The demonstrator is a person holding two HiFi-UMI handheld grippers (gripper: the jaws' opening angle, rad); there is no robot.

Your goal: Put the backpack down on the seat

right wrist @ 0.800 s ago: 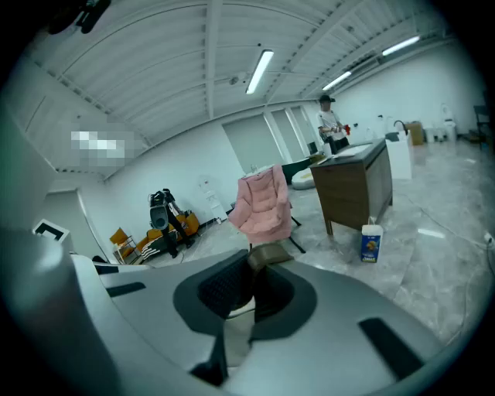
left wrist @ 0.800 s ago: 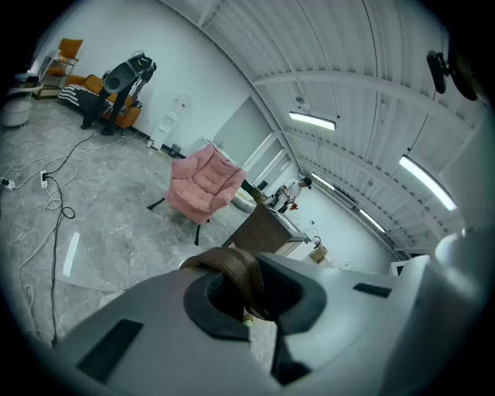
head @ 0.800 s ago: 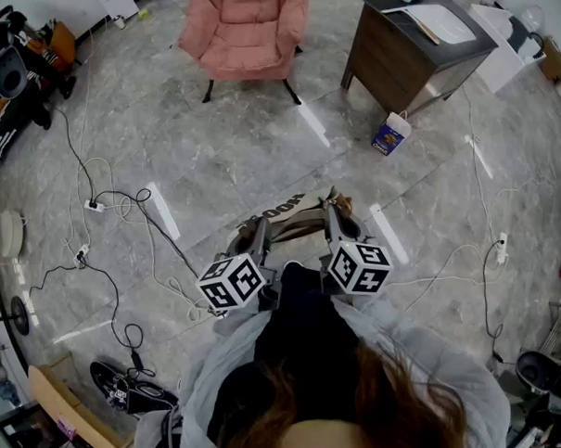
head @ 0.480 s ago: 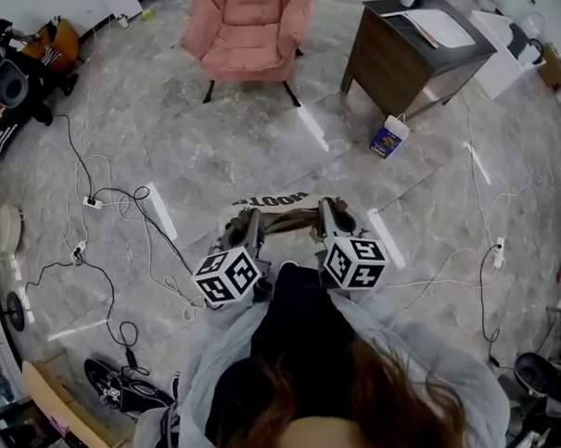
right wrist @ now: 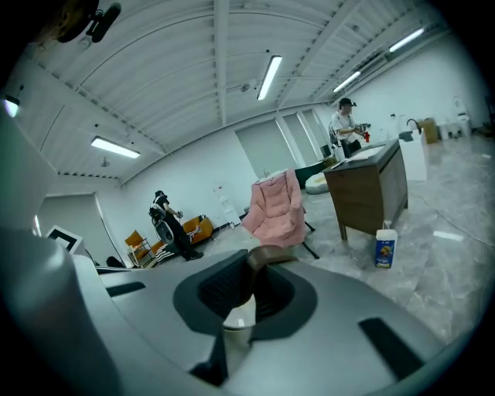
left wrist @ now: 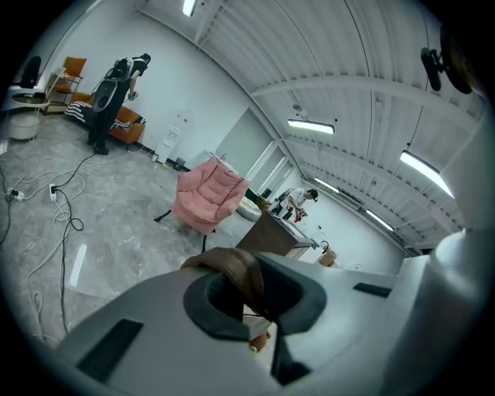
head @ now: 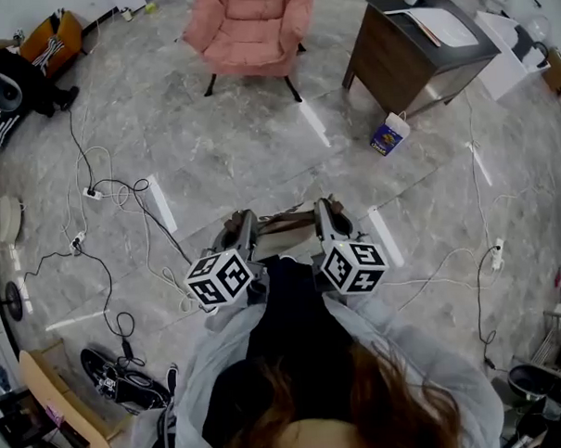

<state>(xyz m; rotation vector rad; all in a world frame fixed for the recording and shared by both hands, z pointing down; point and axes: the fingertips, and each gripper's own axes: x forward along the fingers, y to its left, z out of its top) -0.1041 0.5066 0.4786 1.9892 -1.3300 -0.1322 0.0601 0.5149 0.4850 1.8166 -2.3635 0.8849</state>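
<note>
1. The left gripper [head: 241, 228] is clamped tight on a brown strap [left wrist: 232, 267], which loops up over its closed jaws. Compared with a moment ago it has slid a little to the left and closer to the person's body.
2. The pink armchair [head: 249, 25], surely the seat meant, stands well apart across open floor. It looks no nearer than before, so I judge this to be the carrying stage, with the walk to the chair mostly still ahead.
3. The backpack [head: 282, 223] hangs between the two grippers, just in front of the person. Only a brown sliver of its top shows. The printed panel that showed ahead of the grippers earlier has dropped out of sight, so the bag seems to have swung in or sagged lower.
4. The right gripper [head: 328, 216] is likewise fully closed on the other brown strap [right wrist: 267, 257] and has barely moved.
5. The desk [head: 421, 45] and the carton [head: 388, 135] beside it lie off to the right of a straight path to the chair.
</note>
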